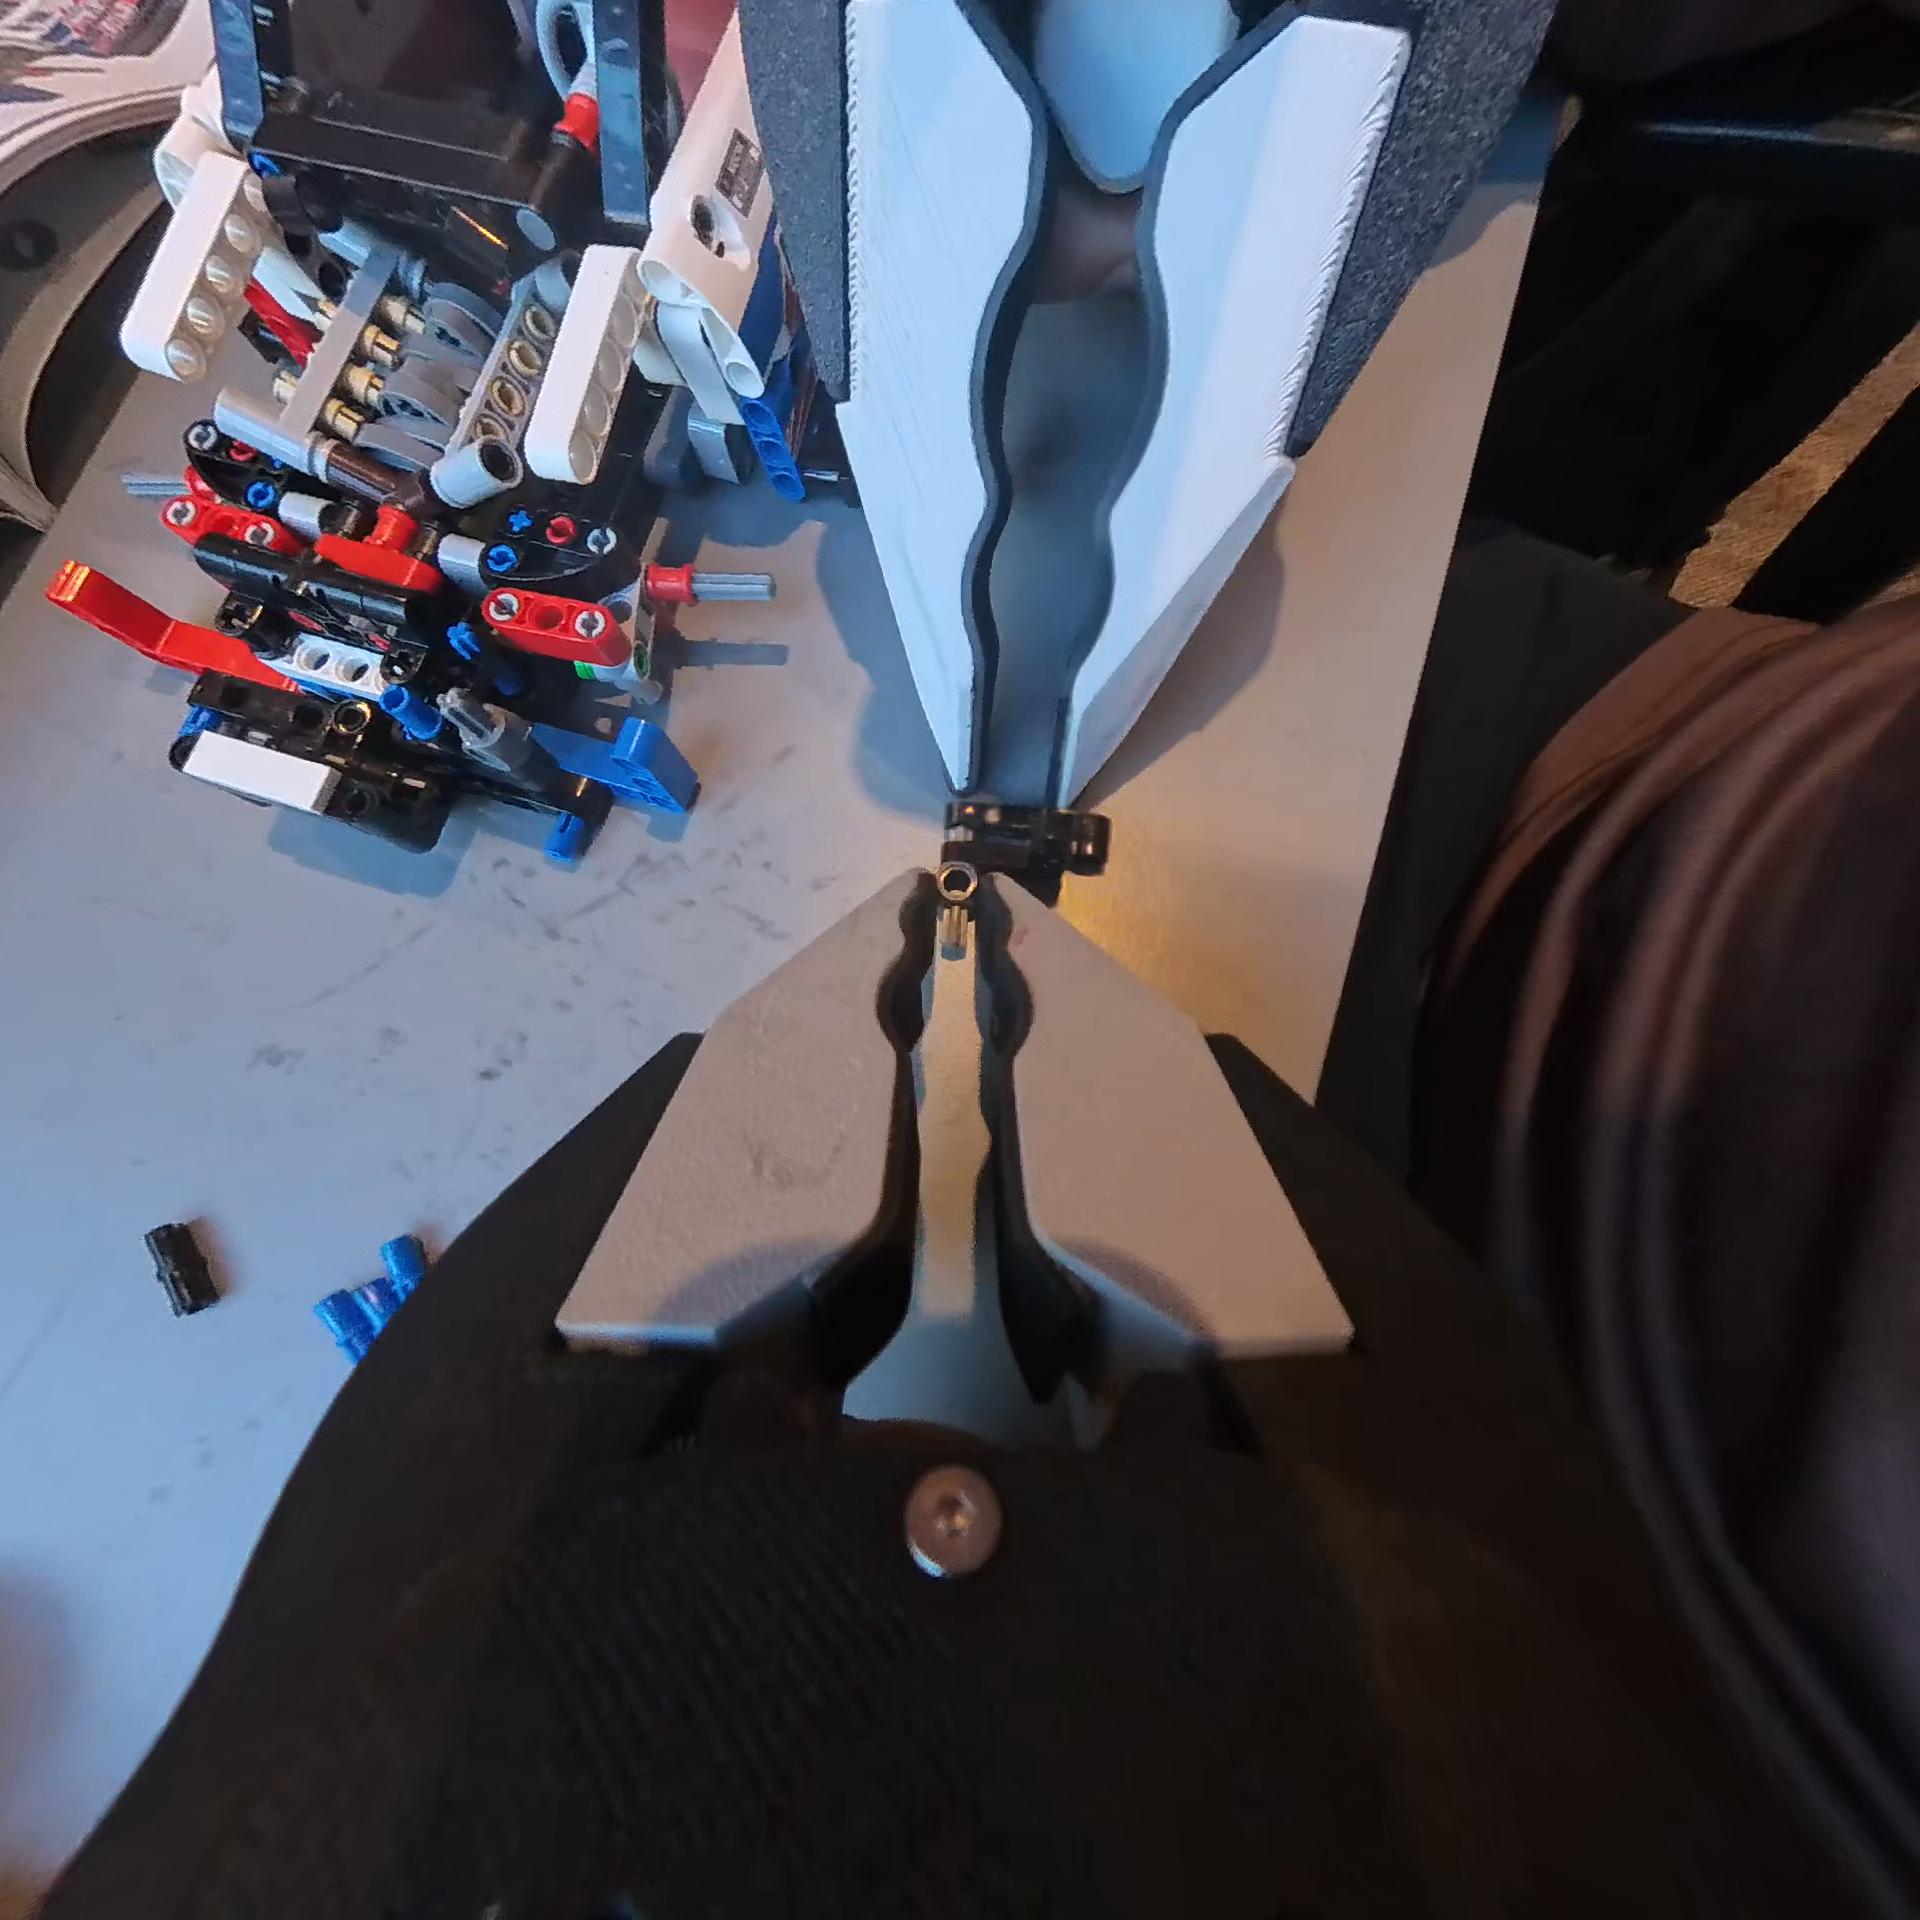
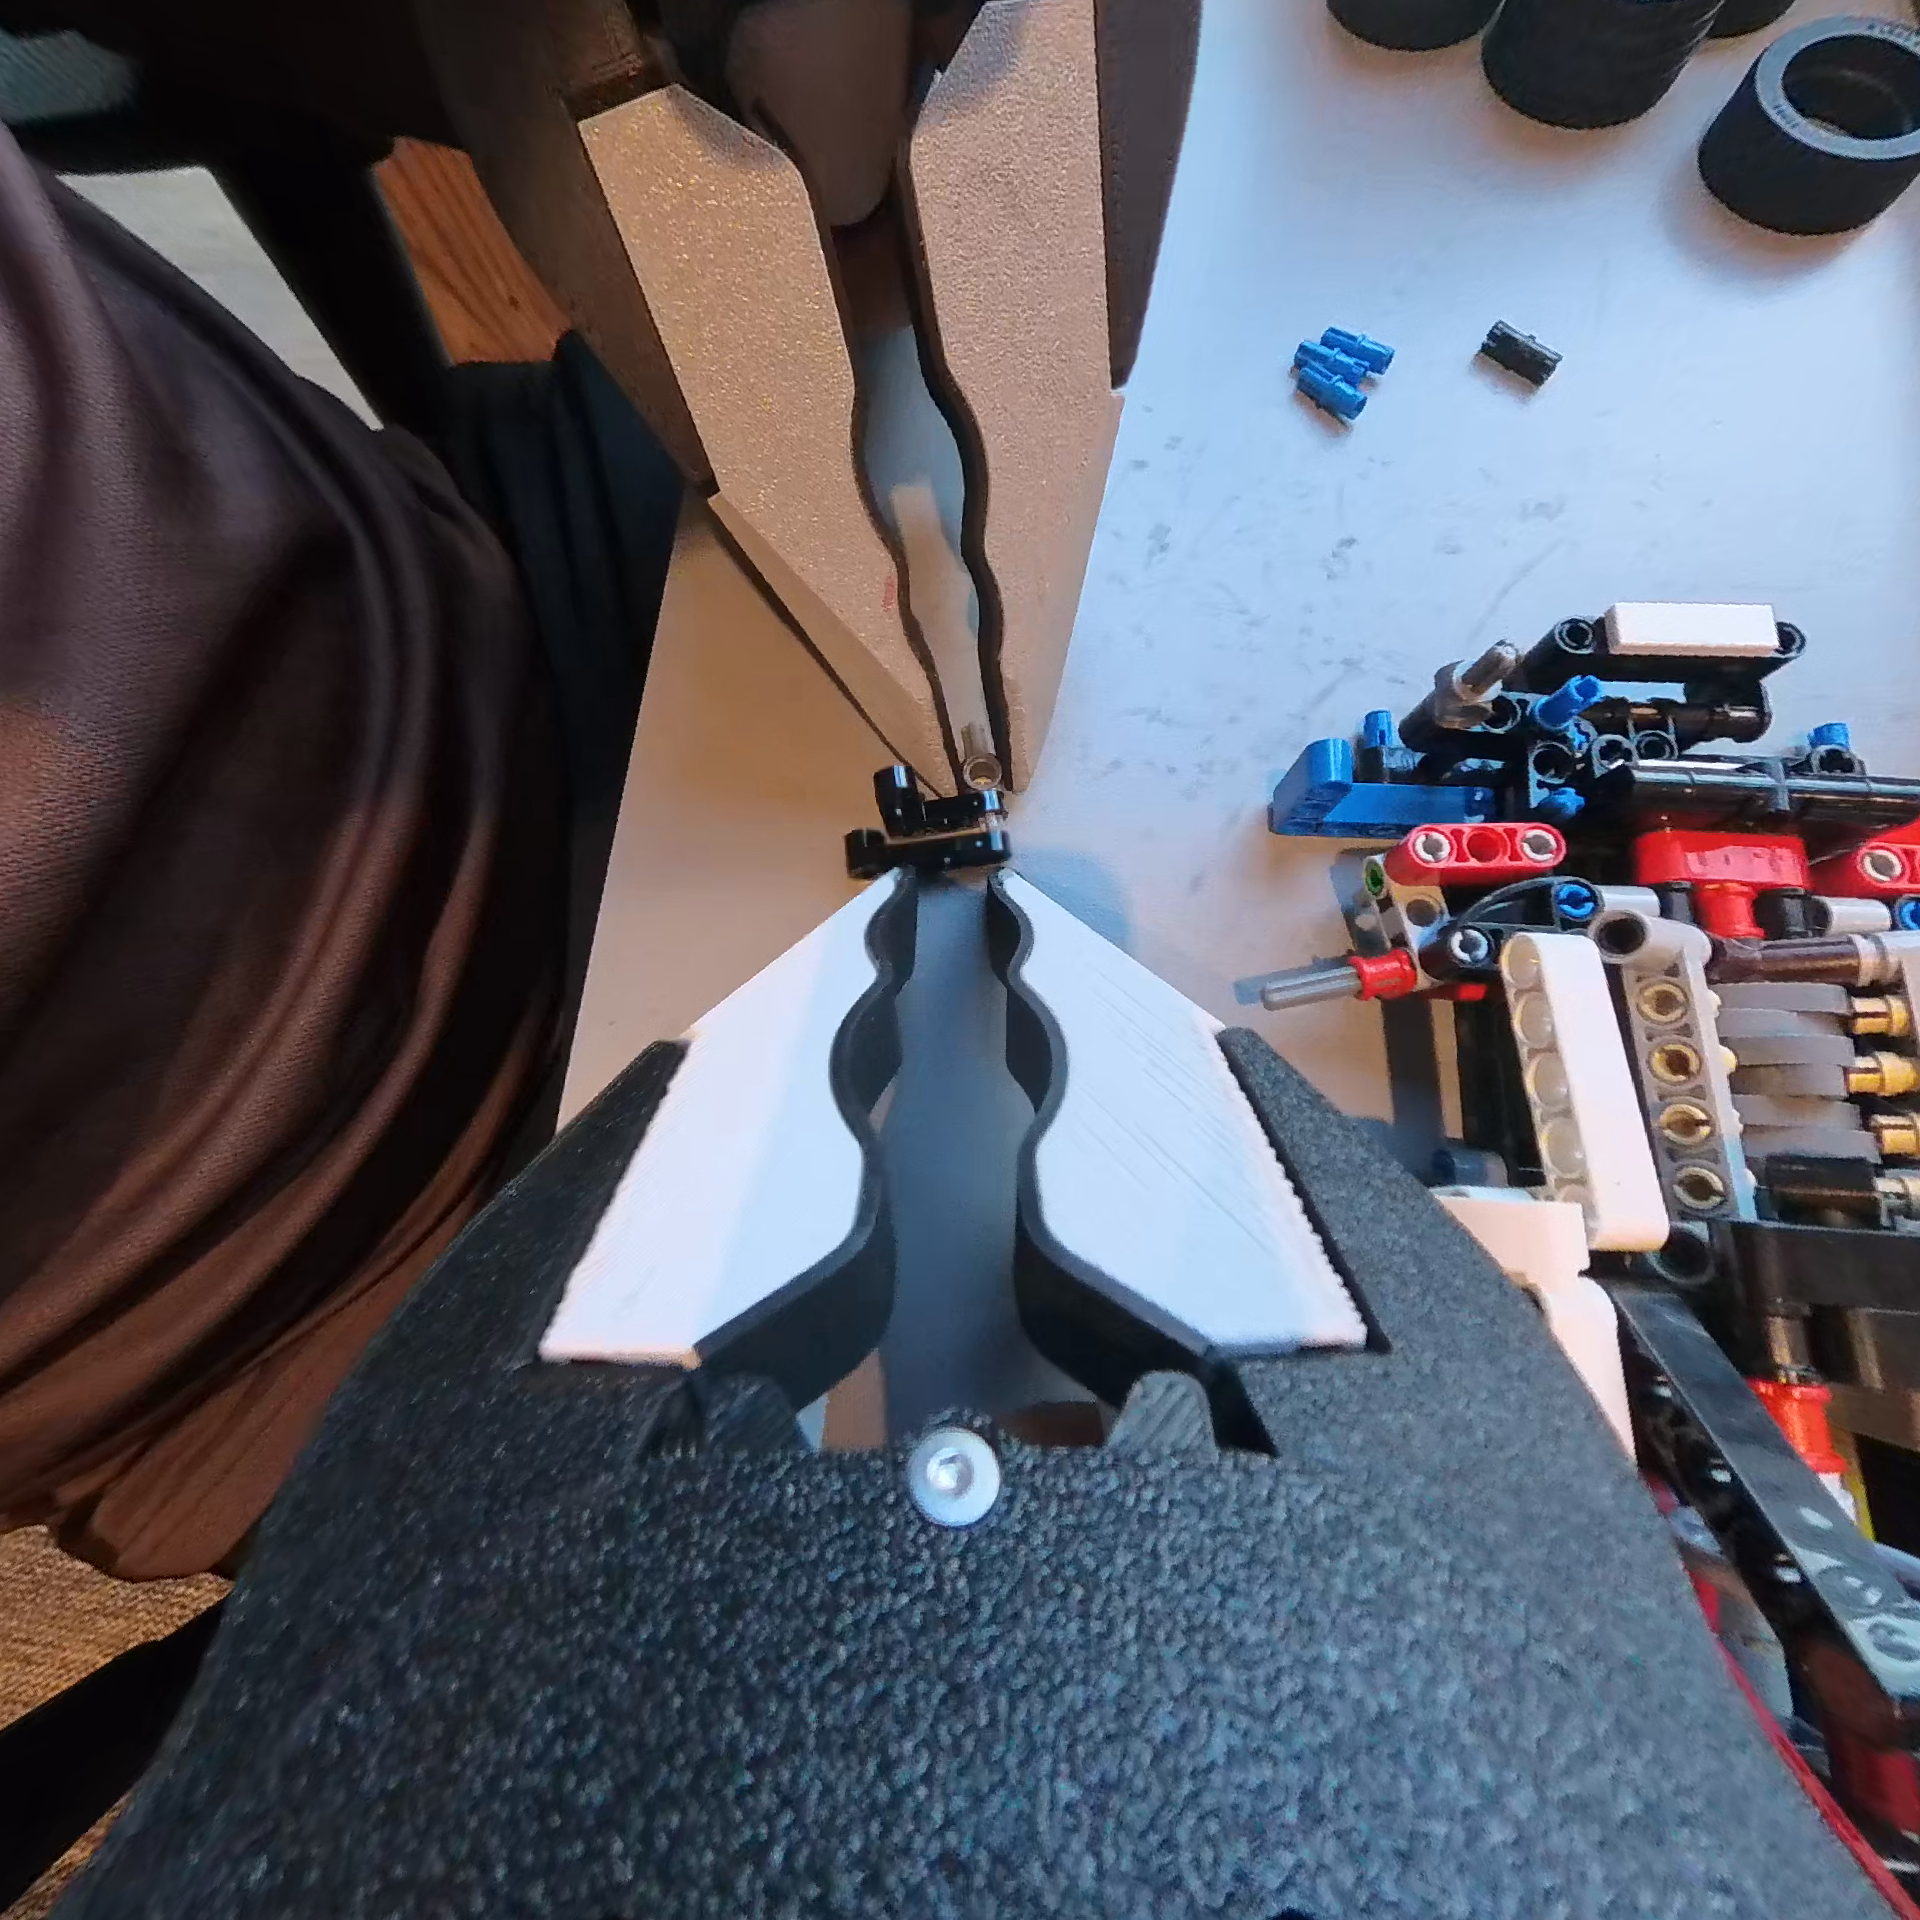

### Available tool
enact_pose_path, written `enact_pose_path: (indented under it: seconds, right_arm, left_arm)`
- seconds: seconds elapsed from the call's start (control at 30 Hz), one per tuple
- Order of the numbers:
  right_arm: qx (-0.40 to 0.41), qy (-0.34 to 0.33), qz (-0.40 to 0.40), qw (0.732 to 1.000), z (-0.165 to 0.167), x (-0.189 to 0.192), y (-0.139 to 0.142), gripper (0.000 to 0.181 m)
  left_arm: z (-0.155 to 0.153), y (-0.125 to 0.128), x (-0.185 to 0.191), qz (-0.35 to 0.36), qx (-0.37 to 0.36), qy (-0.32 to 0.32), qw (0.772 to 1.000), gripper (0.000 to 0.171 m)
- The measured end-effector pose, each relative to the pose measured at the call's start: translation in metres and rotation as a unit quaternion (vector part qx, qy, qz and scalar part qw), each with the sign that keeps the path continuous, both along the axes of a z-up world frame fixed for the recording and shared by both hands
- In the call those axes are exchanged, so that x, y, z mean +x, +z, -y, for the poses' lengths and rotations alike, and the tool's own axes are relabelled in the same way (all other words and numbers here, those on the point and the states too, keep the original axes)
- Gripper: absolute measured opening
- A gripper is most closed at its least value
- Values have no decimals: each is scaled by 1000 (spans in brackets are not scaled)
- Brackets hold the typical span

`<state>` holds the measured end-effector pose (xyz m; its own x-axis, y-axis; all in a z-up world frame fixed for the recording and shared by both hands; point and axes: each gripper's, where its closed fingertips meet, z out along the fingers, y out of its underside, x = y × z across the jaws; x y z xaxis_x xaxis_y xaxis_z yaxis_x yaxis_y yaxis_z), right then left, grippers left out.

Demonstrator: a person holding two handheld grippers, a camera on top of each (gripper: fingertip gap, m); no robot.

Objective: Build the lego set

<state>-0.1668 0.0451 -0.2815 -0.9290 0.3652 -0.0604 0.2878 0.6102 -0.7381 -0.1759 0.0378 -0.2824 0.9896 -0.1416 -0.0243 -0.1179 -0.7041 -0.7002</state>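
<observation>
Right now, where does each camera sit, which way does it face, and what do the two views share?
Left wrist view: on the left gripper, facing the right gripper tip to tip; it pinches a small pin; dark clothing at right.
Right wrist view: on the right gripper, which holds the black connector; the left gripper is opposite; clothing at left.
Shared: both grippers, both parts, the lego model, the blue pins.

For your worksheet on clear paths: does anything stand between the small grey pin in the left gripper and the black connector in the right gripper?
Nothing visible does. The grey pin, held by the left gripper, sits right at the black connector in the right gripper.
</observation>
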Motion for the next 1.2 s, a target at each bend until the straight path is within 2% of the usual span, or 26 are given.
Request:
enact_pose_path:
  seconds: [0.3,0.43,0.97,1.2]
  right_arm:
    - [-23,3,-4,1000,0,1,7,22]
    - [0,7,-12,1000,1,3,1,30]
    - [4,15,-11,1000,5,6,0,28]
    - [14,4,-32,999,6,5,-1,26]
  left_arm:
    - [0,0,1,10,8,-8,1000,5]
    - [1,0,1,3,10,-16,1000,5]
    - [-1,0,2,9,8,-19,1000,4]
    - [-1,0,2,8,-7,21,1000,5]
